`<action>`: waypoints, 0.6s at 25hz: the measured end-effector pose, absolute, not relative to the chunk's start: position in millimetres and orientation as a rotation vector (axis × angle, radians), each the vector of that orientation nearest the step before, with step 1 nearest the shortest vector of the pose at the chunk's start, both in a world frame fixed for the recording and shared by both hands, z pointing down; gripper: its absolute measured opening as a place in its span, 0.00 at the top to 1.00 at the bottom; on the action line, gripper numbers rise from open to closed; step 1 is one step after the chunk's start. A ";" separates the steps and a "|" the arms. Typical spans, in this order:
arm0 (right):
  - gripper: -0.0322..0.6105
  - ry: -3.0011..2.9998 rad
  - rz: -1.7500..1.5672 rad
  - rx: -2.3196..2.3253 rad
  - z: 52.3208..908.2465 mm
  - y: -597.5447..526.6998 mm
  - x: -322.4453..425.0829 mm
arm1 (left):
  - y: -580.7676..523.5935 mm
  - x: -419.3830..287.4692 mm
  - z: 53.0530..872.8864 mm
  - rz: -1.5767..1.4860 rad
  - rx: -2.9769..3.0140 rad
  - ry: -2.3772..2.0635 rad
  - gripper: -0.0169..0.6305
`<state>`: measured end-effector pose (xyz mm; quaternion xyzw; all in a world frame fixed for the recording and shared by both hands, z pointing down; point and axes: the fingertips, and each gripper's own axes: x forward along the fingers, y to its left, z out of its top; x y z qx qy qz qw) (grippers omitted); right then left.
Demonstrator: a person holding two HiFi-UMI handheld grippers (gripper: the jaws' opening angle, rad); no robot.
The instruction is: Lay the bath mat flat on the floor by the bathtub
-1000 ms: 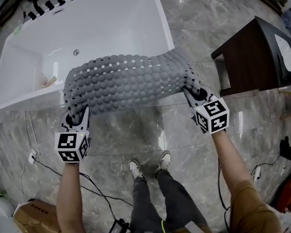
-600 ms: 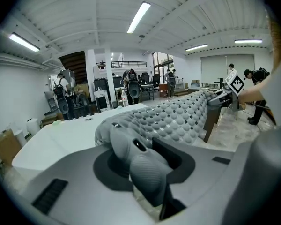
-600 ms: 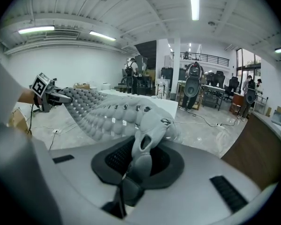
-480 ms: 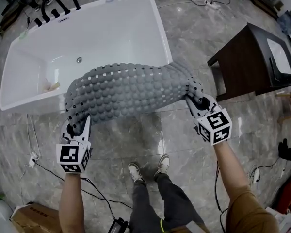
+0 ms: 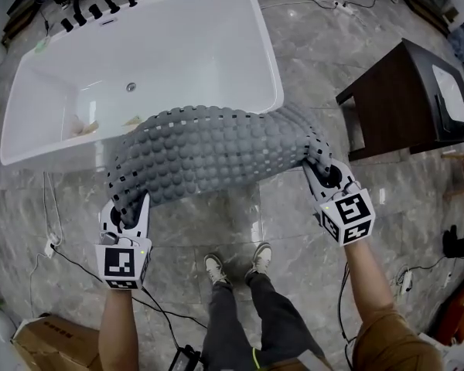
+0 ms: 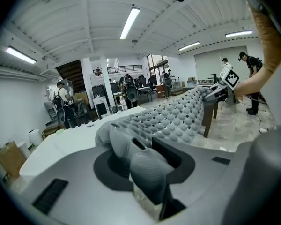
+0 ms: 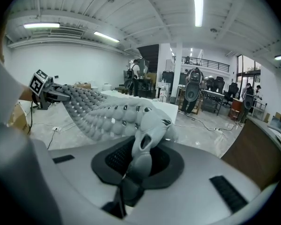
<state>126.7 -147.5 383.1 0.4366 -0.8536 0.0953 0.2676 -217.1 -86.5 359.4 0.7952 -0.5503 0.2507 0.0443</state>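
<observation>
Left jaws: your left gripper (image 5: 126,215) pinches one corner of the bath mat (image 5: 209,149). The jaws are nearly together, with a bunched fold of grey rubber pressed between them.
Right jaws: your right gripper (image 5: 327,175) pinches the opposite corner. A thin fold of the mat is squeezed between its pads.
Hands: you hold both grippers out in front of you and angled downward, the left one lower in the head view than the right.
Mat, shape: it is grey, covered in round bumps and dotted with small square holes. It hangs stretched between your two grippers in a long curved band, bumps facing you.
Mat, place: it is in the air, not yet on the floor (image 5: 294,230). In the head view its far edge overlaps the near rim of the bathtub (image 5: 269,60), and the rest hangs over the tiles in front of the tub.
Bathtub: it is white and rectangular, with a drain (image 5: 131,87) in its bottom and black fittings (image 5: 93,6) at its far left corner. Small pale things lie at its left end, possibly scraps, but they are too small to tell.
Floor: glossy grey stone tiles. Your shoes (image 5: 215,269) stand on them below the mat.
Right of you: a dark wooden cabinet (image 5: 394,99) stands well apart from the mat.
Left of you: cables (image 5: 69,265) trail across the tiles, and a cardboard box (image 5: 50,342) sits at the lower corner.
</observation>
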 end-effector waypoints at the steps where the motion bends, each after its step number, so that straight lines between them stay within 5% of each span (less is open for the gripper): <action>1: 0.86 -2.306 0.259 1.176 384.8 -144.7 126.4 | -83.5 -217.2 360.6 0.770 2.433 -1.684 0.79; 15: 0.87 -2.255 0.287 1.145 448.0 -123.5 124.8 | -51.6 -212.3 427.0 0.742 2.342 -1.675 0.79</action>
